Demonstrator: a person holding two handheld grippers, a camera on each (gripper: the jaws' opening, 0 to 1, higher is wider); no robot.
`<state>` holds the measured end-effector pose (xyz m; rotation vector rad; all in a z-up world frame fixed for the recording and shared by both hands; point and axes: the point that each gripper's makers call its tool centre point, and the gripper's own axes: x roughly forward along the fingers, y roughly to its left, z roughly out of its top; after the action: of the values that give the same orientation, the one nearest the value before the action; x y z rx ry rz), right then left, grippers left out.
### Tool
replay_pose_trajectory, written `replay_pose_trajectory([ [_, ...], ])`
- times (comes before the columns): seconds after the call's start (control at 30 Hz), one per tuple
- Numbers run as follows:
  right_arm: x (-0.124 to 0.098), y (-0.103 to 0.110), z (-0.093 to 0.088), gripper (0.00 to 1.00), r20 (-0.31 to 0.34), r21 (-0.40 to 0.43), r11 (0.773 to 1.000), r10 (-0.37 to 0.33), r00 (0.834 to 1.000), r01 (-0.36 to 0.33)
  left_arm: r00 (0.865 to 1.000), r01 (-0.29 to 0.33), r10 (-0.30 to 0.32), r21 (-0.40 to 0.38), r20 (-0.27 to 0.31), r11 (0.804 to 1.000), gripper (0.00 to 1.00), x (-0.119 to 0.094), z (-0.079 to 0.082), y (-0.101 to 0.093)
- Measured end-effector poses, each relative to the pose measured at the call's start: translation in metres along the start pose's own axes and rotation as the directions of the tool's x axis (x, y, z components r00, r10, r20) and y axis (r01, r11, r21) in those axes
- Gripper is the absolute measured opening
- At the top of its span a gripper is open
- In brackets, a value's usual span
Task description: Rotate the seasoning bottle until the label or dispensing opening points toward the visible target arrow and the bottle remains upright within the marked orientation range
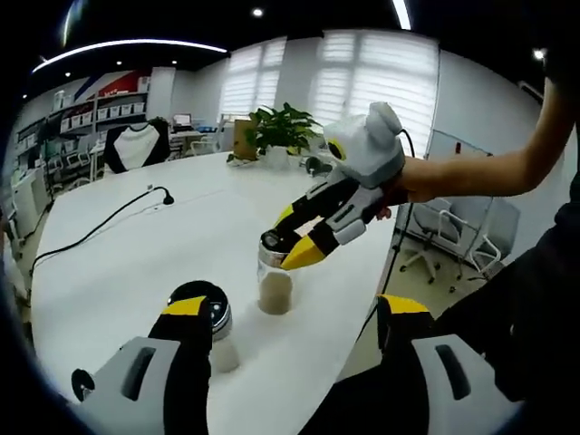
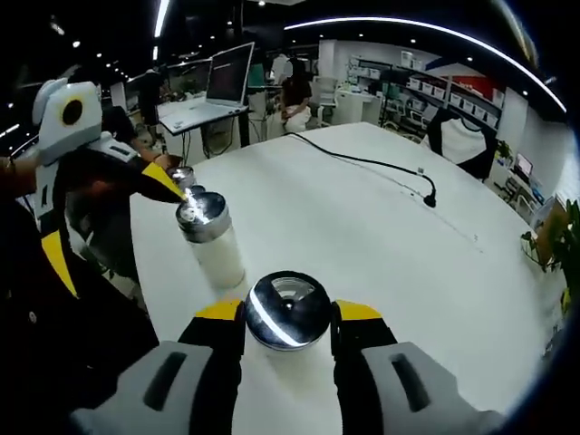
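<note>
We find the seasoning bottle (image 1: 275, 276), holding a tan powder, upright on the white counter (image 1: 136, 263) near its edge. The right claw (image 1: 292, 246) has its yellow-tipped jaws closed on the bottle's dark cap; in the right gripper view the same shiny cap (image 2: 288, 311) sits clamped between the two jaws.

Just beside it stands a second bottle (image 2: 213, 240) with white contents and a metal lid, also upright. The left claw (image 2: 181, 192) hovers at that lid; from the right gripper view its yellow tip is at the lid's rim, but we cannot tell whether it grips. In the left gripper view its jaws stand wide apart, the white bottle (image 1: 213, 331) by the left jaw.

Farther off, a black cable (image 2: 381, 168) runs across the counter, well apart from both bottles. A potted plant (image 1: 283, 131) stands at the far end.

The person's bare forearm (image 1: 480, 172) reaches in level behind the right claw.
</note>
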<state>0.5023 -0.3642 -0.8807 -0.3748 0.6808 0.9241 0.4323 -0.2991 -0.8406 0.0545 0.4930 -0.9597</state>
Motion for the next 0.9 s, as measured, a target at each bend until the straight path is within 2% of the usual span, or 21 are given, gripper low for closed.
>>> replay_pose_trajectory([
  [0.07,-0.002,0.005,-0.002,0.35,-0.005,-0.018,1.000,0.018,1.000,-0.019,1.000,0.022,-0.021,-0.019,0.016,1.000,0.79,0.003,0.000,-0.004],
  [0.17,-0.004,0.012,-0.005,0.35,-0.016,-0.056,0.997,0.058,0.998,-0.059,0.999,0.037,-0.037,-0.017,0.007,0.999,0.78,0.006,-0.005,-0.008],
  [0.2,-0.004,0.018,-0.007,0.35,-0.028,-0.092,0.991,0.095,0.995,-0.097,0.999,0.043,-0.044,-0.009,-0.005,0.999,0.77,0.007,-0.008,-0.010],
  [0.33,-0.007,0.030,-0.009,0.35,-0.057,-0.165,0.970,0.173,0.983,-0.180,0.998,0.063,-0.063,0.000,-0.029,0.998,0.77,0.007,-0.014,-0.014],
  [0.47,-0.010,0.033,-0.012,0.35,-0.093,-0.214,0.951,0.207,0.974,-0.223,0.997,0.075,-0.075,0.001,-0.037,0.997,0.77,0.005,-0.016,-0.015],
  [0.53,-0.010,0.033,-0.011,0.35,-0.106,-0.180,0.952,0.230,0.967,-0.246,0.996,0.075,-0.075,0.001,-0.041,0.997,0.77,0.006,-0.017,-0.015],
  [0.7,-0.009,0.034,-0.012,0.36,-0.118,-0.176,0.956,0.217,0.969,-0.235,0.993,0.098,-0.096,0.017,-0.064,0.995,0.77,0.009,-0.023,-0.020],
  [0.8,-0.010,0.033,-0.012,0.37,-0.117,-0.116,0.971,0.195,0.974,-0.208,0.991,0.115,-0.113,0.020,-0.071,0.993,0.77,0.012,-0.026,-0.024],
  [0.9,-0.012,0.029,-0.010,0.40,-0.112,-0.115,0.977,0.169,0.979,-0.182,0.988,0.132,-0.130,0.027,-0.084,0.991,0.77,0.014,-0.027,-0.027],
])
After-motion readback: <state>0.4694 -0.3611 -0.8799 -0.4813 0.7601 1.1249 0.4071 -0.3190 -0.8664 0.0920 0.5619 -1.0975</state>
